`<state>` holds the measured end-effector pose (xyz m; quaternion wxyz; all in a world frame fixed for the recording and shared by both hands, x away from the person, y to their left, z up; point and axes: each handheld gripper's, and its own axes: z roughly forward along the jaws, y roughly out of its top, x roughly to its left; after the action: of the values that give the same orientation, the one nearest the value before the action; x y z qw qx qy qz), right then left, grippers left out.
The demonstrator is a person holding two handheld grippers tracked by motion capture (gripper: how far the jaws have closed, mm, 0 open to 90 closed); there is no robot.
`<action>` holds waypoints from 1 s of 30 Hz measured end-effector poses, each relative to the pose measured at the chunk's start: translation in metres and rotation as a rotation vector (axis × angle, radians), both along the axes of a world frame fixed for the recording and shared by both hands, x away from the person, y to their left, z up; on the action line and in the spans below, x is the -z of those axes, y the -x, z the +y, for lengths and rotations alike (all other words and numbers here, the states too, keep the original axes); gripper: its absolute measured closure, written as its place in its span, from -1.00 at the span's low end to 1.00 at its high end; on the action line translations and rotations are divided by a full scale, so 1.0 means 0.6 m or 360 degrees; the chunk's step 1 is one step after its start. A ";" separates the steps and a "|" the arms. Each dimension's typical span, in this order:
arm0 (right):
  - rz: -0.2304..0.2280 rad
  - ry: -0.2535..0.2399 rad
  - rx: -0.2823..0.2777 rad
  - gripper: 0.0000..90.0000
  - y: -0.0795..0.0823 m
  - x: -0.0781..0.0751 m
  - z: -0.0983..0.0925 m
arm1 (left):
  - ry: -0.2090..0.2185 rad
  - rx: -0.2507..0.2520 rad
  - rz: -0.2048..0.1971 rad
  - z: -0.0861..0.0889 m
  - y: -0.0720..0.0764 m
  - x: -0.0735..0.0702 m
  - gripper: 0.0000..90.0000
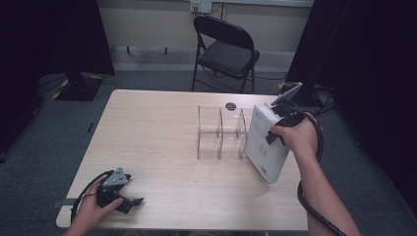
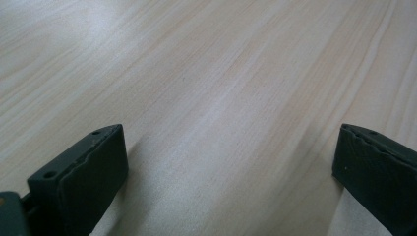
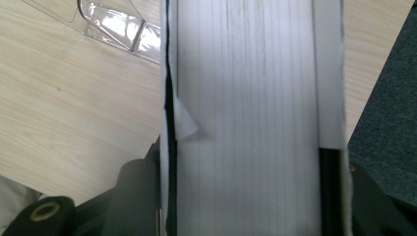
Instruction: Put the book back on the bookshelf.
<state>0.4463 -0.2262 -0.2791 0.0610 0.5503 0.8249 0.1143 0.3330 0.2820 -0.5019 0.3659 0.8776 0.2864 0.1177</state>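
Note:
A thick white book [image 1: 265, 143] stands tilted on the table's right side, just right of a clear acrylic divider rack [image 1: 221, 132]. My right gripper [image 1: 282, 129] is shut on the book from above, one jaw on each cover. In the right gripper view the book's page edge [image 3: 251, 118] runs up between the two black jaws, and a corner of the clear rack [image 3: 118, 29] shows at the top left. My left gripper [image 1: 129, 200] rests at the table's front left corner, jaws open. In the left gripper view its fingers [image 2: 83, 182] stand wide apart over bare wood.
The light wooden table [image 1: 147, 142] has a small dark round spot [image 1: 231, 106] behind the rack. A black folding chair [image 1: 223, 49] stands beyond the far edge. Black curtains hang at both sides. Grey carpet [image 3: 388, 123] lies past the table's right edge.

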 end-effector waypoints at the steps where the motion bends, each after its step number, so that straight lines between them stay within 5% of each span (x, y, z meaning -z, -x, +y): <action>1: -0.0004 -0.0004 0.0017 0.17 -0.002 0.000 0.000 | 0.0001 -0.0002 0.0002 0.000 0.000 0.000 -1.00; 30: -0.0045 -0.0032 0.0128 0.17 -0.037 0.002 0.019 | -0.0001 0.0000 0.0001 0.000 0.000 0.000 -1.00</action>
<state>0.4687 -0.2149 -0.2803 0.0718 0.5818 0.8000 0.1278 0.3330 0.2820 -0.5019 0.3657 0.8778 0.2864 0.1175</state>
